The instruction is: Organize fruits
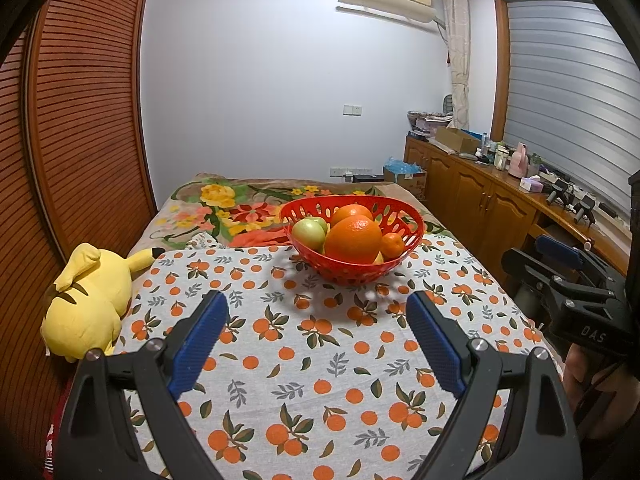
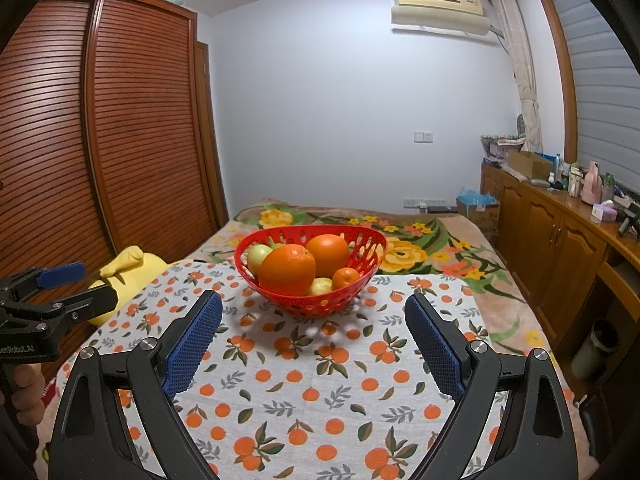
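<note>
Fruit sits piled in a red perforated basket (image 1: 352, 268) w/ oval cutouts round its wall, at the far middle of an orange-print cloth (image 1: 312, 368) spread over a bed. Inside: two big oranges (image 1: 353, 239), the front one largest and the 2nd just behind it, touching; a green apple (image 1: 309, 233) on the left side against the basket wall; a small mandarin (image 1: 393, 245) on the right, beside the front orange; a yellowish fruit (image 2: 321, 286) low at the front, partly hidden, seen best from the right wrist cam. Left gripper (image 1: 318, 338) hovers over the cloth, near side of the basket, jaws spread wide, nothing between its blue pads, apart from the basket. Right gripper (image 2: 313, 338) likewise: jaws wide, empty, basket ahead and not touched; it also shows at the right edge of the left cam, held by a hand. Yellow plush toy (image 1: 86, 304) lies at the cloth's left edge. Floral blanket (image 1: 224, 208) covers the bed beyond the cloth, behind the basket. Slatted wardrobe doors (image 1: 84, 120) stand left, wooden cabinets (image 1: 476, 200) w/ clutter along the right.
</note>
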A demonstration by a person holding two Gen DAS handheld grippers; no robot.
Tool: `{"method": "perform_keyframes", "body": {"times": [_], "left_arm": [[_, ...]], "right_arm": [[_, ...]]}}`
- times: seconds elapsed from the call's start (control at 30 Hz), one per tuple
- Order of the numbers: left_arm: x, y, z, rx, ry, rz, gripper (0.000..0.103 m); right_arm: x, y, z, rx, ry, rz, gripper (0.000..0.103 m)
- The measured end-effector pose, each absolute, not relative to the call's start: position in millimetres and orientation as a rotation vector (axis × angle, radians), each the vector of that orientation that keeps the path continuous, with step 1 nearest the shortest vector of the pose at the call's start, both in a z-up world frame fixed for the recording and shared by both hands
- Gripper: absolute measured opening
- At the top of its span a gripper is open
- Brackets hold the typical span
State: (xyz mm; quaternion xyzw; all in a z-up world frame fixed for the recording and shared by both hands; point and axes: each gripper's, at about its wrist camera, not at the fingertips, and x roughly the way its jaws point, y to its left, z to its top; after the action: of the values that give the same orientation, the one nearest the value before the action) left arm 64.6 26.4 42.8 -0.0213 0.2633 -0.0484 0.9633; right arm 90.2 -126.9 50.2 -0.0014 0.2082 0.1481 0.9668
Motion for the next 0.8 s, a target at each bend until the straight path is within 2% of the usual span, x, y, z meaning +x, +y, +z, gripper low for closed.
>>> {"method": "perform_keyframes", "body": {"times": [0.8], "left_arm": [[62.2, 22.1, 48.4, -0.038, 0.526, -0.103, 0.092]], "right_arm": [[90.3, -123.9, 51.8, -0.005, 0.413, 0.300, 0.094]]}}
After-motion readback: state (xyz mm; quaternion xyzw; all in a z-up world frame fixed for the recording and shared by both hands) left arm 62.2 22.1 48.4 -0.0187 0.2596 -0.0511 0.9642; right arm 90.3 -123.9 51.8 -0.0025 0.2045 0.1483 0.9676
